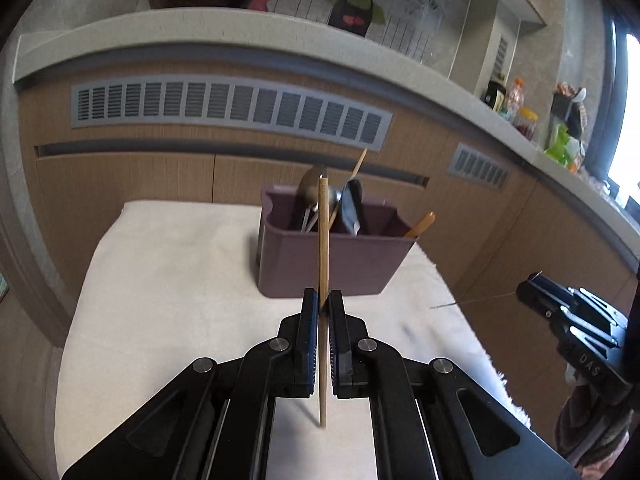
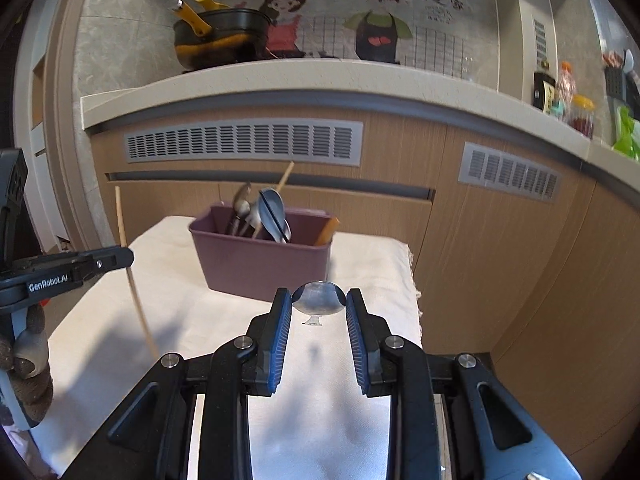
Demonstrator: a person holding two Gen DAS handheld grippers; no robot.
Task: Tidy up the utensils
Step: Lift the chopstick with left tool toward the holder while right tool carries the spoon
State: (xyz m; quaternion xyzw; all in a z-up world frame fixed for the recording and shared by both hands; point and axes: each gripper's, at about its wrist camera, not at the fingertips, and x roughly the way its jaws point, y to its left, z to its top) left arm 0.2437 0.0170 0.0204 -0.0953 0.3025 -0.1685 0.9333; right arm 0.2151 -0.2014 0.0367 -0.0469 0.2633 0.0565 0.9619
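- The left hand-held gripper [image 1: 324, 304] is clamping a thin, round wooden chopstick [image 1: 323, 264], standing upright.
- The right hand-held gripper [image 2: 319, 300] is pinching a shiny metal spoon [image 2: 319, 299] before the mauve plastic holder [image 2: 264, 264].

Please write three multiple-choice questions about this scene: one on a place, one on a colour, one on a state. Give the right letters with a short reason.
1. Where does the utensil holder stand?
A. on the cloth-covered table
B. on the counter
C. on the floor

2. What colour is the holder?
A. green
B. purple
C. white

3. What do the left tongs hold?
A. nothing
B. a fork
C. a chopstick

Answers:
1 A: its base rests on the white cloth.
2 B: its walls are dull purple.
3 C: the chopstick stands upright, pinched between the closed pads.
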